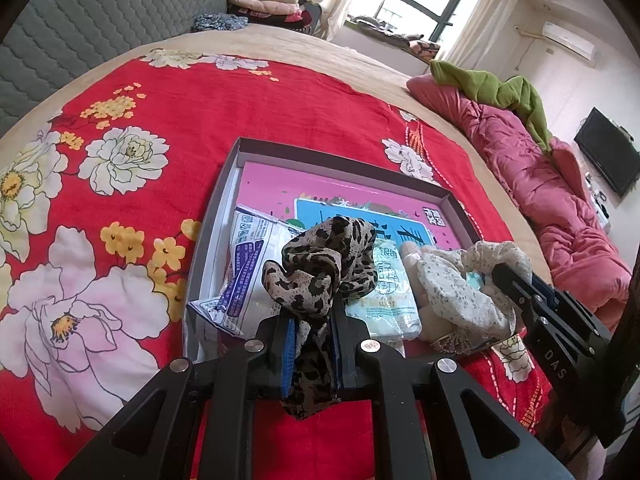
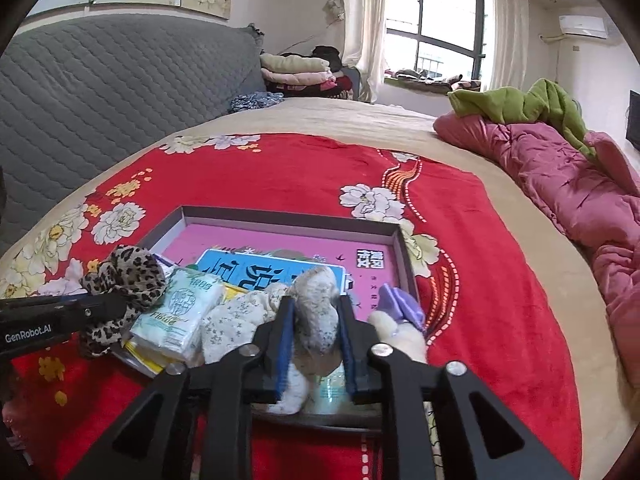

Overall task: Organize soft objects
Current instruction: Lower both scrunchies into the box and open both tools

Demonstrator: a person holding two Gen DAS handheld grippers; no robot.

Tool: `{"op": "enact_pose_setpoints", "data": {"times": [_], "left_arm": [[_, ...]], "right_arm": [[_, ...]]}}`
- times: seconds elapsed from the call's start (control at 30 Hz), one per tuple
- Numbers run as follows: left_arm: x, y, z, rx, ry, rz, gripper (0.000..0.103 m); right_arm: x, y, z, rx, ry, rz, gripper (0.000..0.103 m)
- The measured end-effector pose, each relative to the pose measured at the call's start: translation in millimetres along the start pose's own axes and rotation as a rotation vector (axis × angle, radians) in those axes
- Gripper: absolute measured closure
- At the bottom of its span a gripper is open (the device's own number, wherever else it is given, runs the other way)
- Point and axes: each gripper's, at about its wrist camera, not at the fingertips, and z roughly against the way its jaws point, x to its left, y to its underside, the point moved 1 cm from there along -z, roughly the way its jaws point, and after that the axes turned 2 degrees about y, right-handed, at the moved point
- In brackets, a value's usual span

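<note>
Left tongs [image 1: 312, 320]: pad faces hidden by the leopard-print scrunchie [image 1: 320, 256] bunched between them; its lower end hangs behind the tong frame. Right tongs [image 2: 316, 320]: the speckled scrunchie [image 2: 316, 312] fills the gap, and pad contact cannot be confirmed. The near wall of the shallow box [image 2: 288, 214] is concealed beneath both tongs. Print on the tissue packet [image 2: 176, 316] left of the right tongs is too small to read. Plush toy [image 2: 400, 332] right of them only partly visible.

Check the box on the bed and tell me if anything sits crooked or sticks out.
One thing: the white plastic packet at the left side of the box lies tilted, with a corner hanging over the near rim onto the red blanket. The tissue pack lies inside; nothing looks spilled or torn.
</note>
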Motion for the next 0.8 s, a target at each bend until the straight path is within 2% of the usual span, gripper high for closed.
{"op": "enact_pose_setpoints", "data": {"times": [0.2, 0.37, 0.7, 0.8], "left_arm": [[-0.3, 0.1, 0.5, 0.000, 0.007, 0.000, 0.087], [2.3, -0.2, 1.9, 0.000, 0.010, 0.011, 0.085], [5.4, -1.9, 5.4, -0.002, 0.014, 0.034, 0.062], [6.0, -3.2, 7.6, -0.010, 0.012, 0.037, 0.055]], "right_arm": [[-7.8, -3.6, 7.3, -0.020, 0.002, -0.030, 0.064], [-13.4, -8.3, 16.6, -0.036, -0.004, -0.049, 0.063], [-11.9, -10.7, 30.4, -0.064, -0.008, -0.049, 0.062], [-12.1, -11.0, 32.5, -0.067, -0.014, -0.054, 0.057]]}}
